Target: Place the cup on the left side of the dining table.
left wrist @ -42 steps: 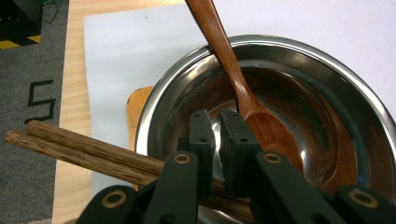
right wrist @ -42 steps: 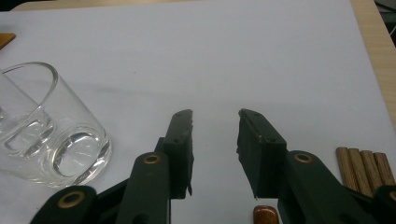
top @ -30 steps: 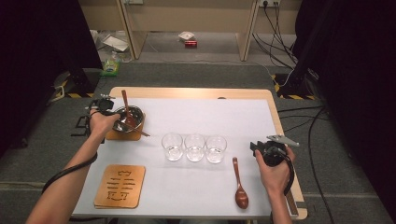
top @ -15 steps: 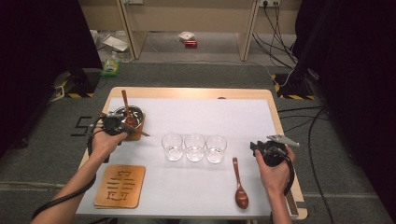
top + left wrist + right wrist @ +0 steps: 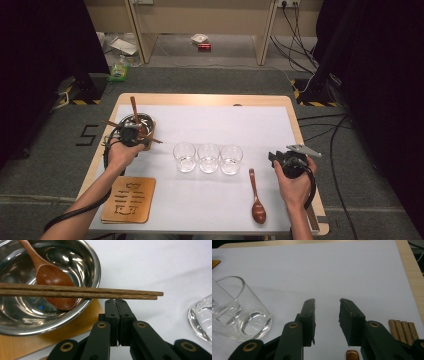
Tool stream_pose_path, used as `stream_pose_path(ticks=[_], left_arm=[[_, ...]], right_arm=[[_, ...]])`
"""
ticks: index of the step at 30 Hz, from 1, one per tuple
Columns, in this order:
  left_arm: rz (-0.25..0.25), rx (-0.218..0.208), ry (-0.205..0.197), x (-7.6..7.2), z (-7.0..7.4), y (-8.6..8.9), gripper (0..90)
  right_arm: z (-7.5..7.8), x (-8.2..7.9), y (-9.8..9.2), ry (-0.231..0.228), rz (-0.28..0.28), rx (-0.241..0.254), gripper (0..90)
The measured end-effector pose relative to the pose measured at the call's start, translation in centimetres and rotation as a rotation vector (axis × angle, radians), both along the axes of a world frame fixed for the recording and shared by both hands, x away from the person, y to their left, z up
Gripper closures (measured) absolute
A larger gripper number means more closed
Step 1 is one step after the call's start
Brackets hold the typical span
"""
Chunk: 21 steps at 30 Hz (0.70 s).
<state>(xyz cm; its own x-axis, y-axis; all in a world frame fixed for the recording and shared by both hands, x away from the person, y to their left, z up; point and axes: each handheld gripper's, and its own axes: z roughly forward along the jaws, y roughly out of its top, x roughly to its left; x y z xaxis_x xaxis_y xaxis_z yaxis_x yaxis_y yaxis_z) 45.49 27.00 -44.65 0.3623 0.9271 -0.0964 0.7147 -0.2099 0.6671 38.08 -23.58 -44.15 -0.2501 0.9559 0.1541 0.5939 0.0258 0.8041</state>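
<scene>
A steel bowl (image 5: 142, 121) (image 5: 92, 267) stands on a wooden coaster (image 5: 82, 322) at the table's left. Inside it lies a wooden spoon (image 5: 52, 282), its handle sticking out at the back. A pair of brown chopsticks (image 5: 152, 139) (image 5: 130, 293) rests across the bowl's rim. My left gripper (image 5: 131, 134) (image 5: 115, 300) hovers over the bowl's near side, jaws pressed together, tips just under the chopsticks with nothing seen between them. Over at the right, my right gripper (image 5: 280, 159) (image 5: 327, 302) is open above bare white paper.
Three empty glasses (image 5: 208, 157) stand in a row mid-table; the nearest (image 5: 242, 312) is left of my right jaws. A second wooden spoon (image 5: 257, 200) lies front right, a patterned coaster (image 5: 127, 200) front left. Several wooden stick ends (image 5: 403, 330) lie by my right gripper.
My left hand has moved rightward from beside the bowl to over its near side. The right hand has stayed still.
</scene>
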Motion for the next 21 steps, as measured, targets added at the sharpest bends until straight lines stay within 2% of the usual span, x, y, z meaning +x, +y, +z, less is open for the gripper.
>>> stream_pose_path(ticks=[10,14,17,18,19,20,21], left_arm=[[0.002,-0.009,0.003,1.3,-0.5,-0.9,87.8],[0.006,-0.035,-0.013,1.1,-0.1,-0.5,87.8],[0.020,-0.054,-0.037,0.7,0.6,0.7,87.8],[0.045,-0.067,-0.052,0.5,1.3,1.9,87.8],[0.045,-0.067,-0.052,0.5,1.3,1.9,87.8],[0.084,-0.076,-0.073,0.6,1.9,3.5,87.8],[0.102,-0.077,-0.083,0.7,2.3,4.3,87.8]], right_arm=[[0.0,0.0,-0.2,-0.003,-0.002,-0.002,65.7],[0.0,0.0,-0.3,0.000,-0.005,0.000,65.7],[0.0,0.0,-0.2,0.003,-0.006,-0.004,65.7],[0.0,0.0,-0.2,0.003,-0.004,-0.005,65.7],[0.0,0.0,-0.2,0.003,-0.004,-0.005,65.7],[0.0,0.0,-0.1,0.004,-0.004,-0.007,65.7],[-0.1,0.0,0.0,0.002,-0.001,-0.006,65.7]])
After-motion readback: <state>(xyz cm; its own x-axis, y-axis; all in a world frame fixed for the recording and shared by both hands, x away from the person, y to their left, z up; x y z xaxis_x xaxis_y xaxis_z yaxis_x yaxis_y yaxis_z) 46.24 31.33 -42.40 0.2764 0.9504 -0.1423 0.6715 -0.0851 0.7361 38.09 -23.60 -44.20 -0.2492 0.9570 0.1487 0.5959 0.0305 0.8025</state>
